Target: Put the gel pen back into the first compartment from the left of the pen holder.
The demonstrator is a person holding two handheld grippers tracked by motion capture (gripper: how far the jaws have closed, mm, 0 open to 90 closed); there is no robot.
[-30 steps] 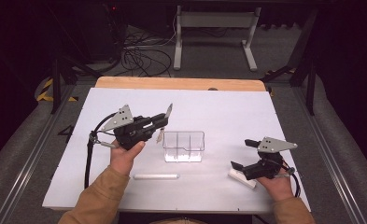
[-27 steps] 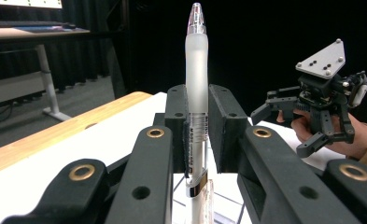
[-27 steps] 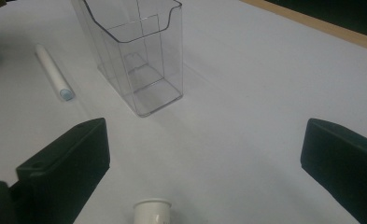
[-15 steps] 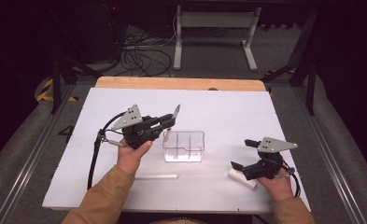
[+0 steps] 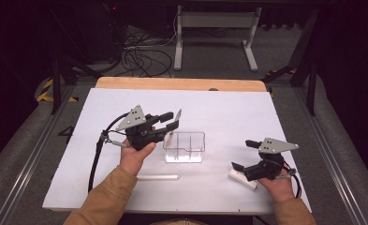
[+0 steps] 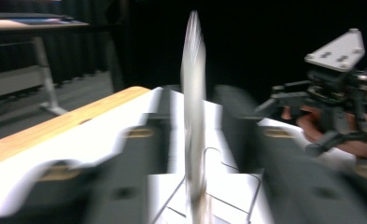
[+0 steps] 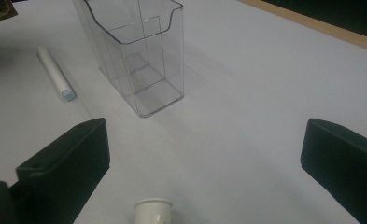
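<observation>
Lowering my left gripper point(image 5: 173, 123) over the clear divided holder point(image 5: 184, 146); its jaws have just been opening, the pale stick point(image 6: 193, 116) now loose between them above a compartment; I'd keep it upright so it drops cleanly; my right gripper point(image 5: 240, 159) rests wide open around a white tube point(image 7: 153, 211)

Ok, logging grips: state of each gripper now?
Left gripper: jaws just opening, thin pale flat stick between them.
Right gripper: open, holding nothing.
</observation>
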